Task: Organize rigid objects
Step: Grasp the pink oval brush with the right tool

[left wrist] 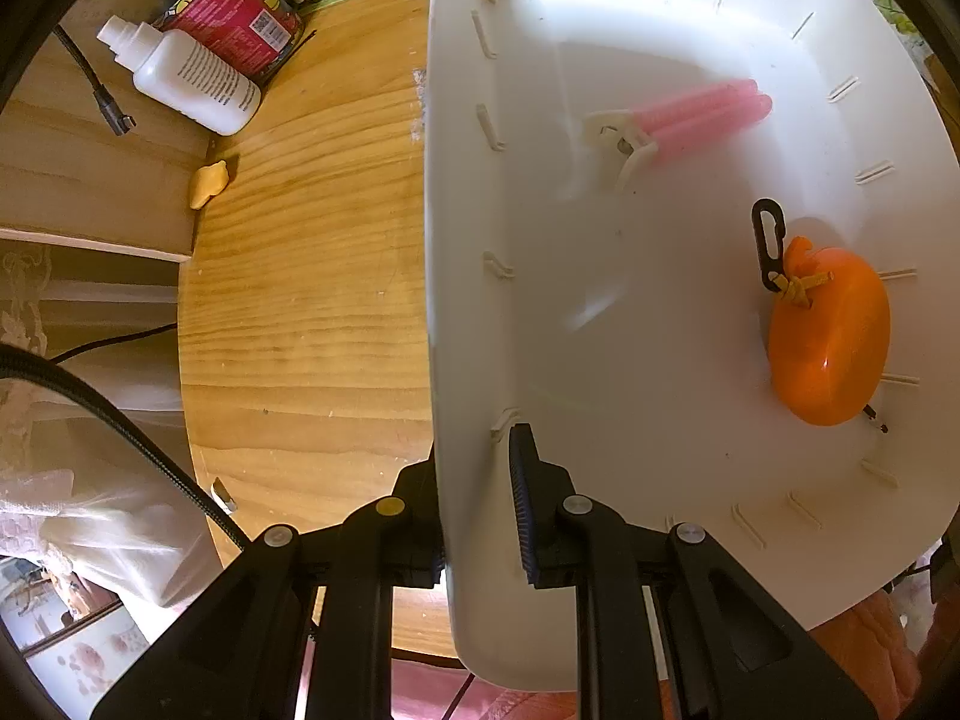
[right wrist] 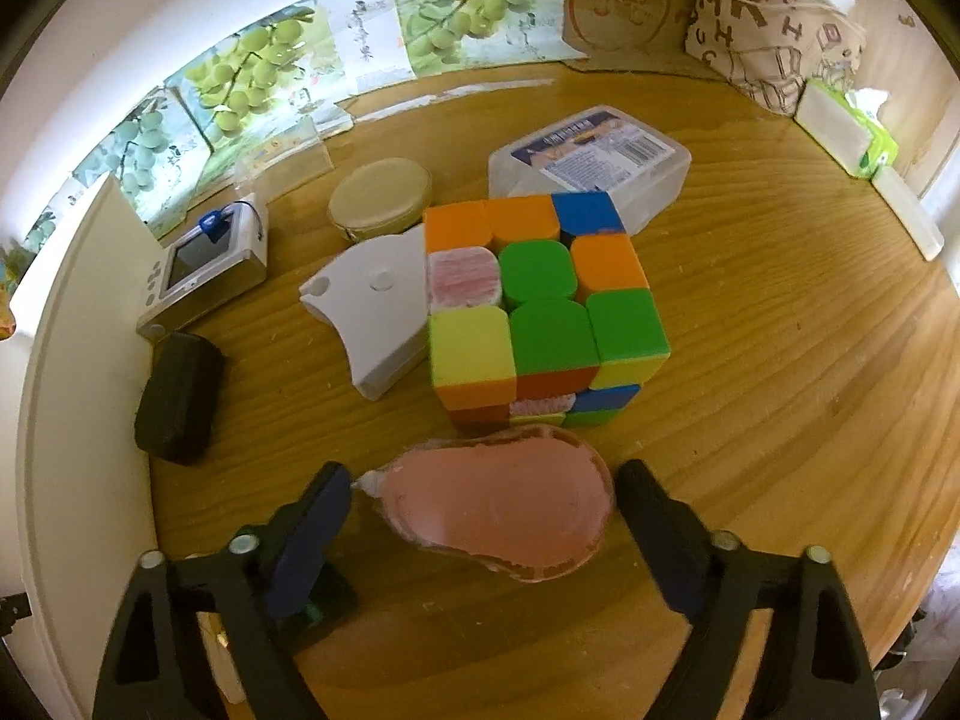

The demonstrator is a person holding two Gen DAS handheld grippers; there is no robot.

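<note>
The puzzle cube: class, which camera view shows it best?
The right wrist view: the puzzle cube sits centred on the wooden table, coloured faces clear. The left wrist view doesn't show it, only the white basin.

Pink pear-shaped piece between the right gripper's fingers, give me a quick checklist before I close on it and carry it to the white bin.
1. Right gripper open: ok, neither pad presses on the pink piece.
2. Piece centred between fingers: not ok, its narrow tip almost meets the left finger, wider gap on the other side.
3. Clearance from the puzzle cube: cannot tell, the piece's far edge sits very close to it.
4. Left gripper clamped on the white bin wall: ok.
5. Room in the bin: ok, only a pink-handled tool and an orange case inside.
</note>
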